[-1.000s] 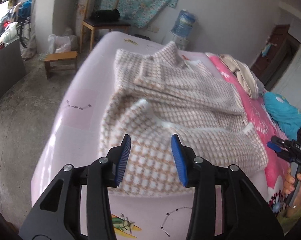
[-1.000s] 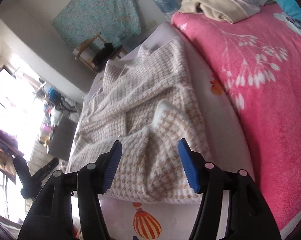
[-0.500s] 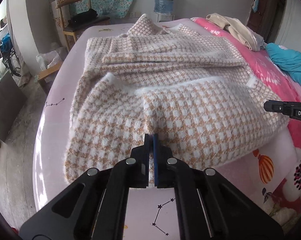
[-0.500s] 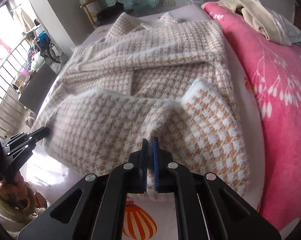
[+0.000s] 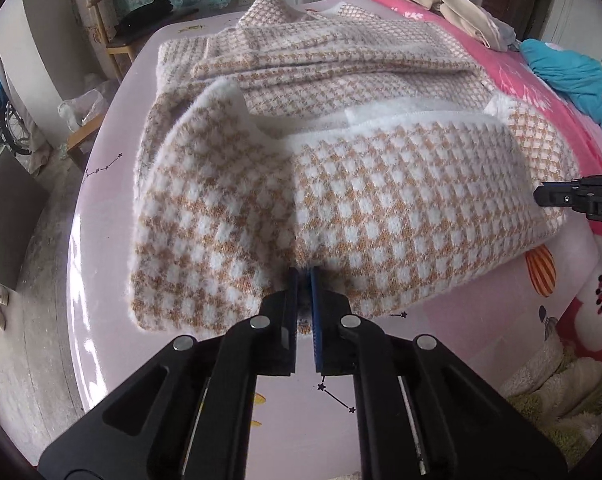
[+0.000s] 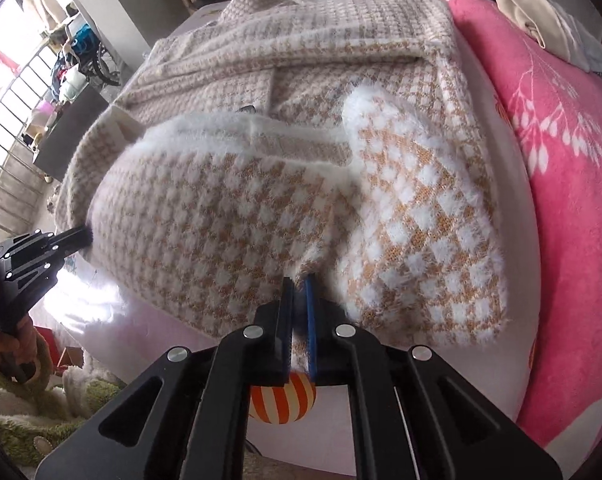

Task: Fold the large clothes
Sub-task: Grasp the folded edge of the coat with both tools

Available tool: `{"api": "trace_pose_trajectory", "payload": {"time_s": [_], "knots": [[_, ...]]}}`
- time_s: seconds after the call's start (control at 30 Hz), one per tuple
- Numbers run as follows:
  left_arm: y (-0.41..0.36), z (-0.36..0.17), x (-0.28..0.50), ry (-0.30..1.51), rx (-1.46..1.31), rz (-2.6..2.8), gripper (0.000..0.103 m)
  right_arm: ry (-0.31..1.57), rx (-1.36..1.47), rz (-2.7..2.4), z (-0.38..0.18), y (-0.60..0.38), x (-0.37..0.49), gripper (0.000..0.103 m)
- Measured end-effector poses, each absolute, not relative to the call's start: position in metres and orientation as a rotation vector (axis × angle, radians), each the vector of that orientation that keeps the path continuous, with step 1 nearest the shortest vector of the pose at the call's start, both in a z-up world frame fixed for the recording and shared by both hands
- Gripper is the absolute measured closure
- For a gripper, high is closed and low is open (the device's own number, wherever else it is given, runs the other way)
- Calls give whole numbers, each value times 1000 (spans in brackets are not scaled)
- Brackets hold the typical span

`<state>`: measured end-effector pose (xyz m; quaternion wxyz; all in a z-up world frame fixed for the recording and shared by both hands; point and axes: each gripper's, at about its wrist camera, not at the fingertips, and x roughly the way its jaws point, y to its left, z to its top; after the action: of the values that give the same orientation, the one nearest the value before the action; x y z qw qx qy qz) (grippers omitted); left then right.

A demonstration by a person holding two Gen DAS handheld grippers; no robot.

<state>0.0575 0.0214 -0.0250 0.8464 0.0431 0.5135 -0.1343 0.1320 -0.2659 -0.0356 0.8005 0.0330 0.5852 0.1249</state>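
The sweater (image 5: pixel 341 184) is spread on the bed (image 5: pixel 101 216). Beside it a pink blanket (image 6: pixel 561 152) is laid, with beige clothes (image 6: pixel 533 12) piled on top. The sweater's near hem is pinched by the left hand-held gripper (image 5: pixel 304 280) and the right hand-held gripper (image 6: pixel 297 284), both nearly closed.

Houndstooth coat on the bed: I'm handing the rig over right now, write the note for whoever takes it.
Left gripper: shut on the near hem of the houndstooth coat, toward its left side.
Right gripper: its jaws have just closed on the same hem, toward the right side.
Coat: spread on the lilac sheet, collar at the far end, sleeves folded across the body.
Done: sleeves in, hem pinched at two points.
Left: probably carry the hem up toward the collar, release, smooth.
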Motion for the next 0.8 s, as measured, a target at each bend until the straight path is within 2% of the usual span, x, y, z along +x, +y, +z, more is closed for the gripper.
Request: {"api": "trace_pose_trajectory", "payload": {"time_s": [0.07,0.1,0.13,0.2,0.27,0.33,0.4,0.8], "knots": [[34,-16,59,1070,36,-290,96,1233,87,282,-23,-272,133,83],[40,-10,61,1048,13,-287,93,1206,102,288,-14,-278,133,71],[45,-4,63,1020,0,-277,86,1169,120,287,-4,-285,134,60],[55,6,72,967,-1,-231,73,1102,158,265,10,-301,138,53],[60,9,88,952,9,-186,69,1077,172,214,12,-317,148,53],[62,7,106,953,17,-167,58,1081,183,178,7,-329,162,53],[62,2,124,968,46,-153,53,1096,205,182,-3,-337,178,53],[59,-25,187,1066,-28,-222,53,1259,408,380,-48,-342,249,53]]}}
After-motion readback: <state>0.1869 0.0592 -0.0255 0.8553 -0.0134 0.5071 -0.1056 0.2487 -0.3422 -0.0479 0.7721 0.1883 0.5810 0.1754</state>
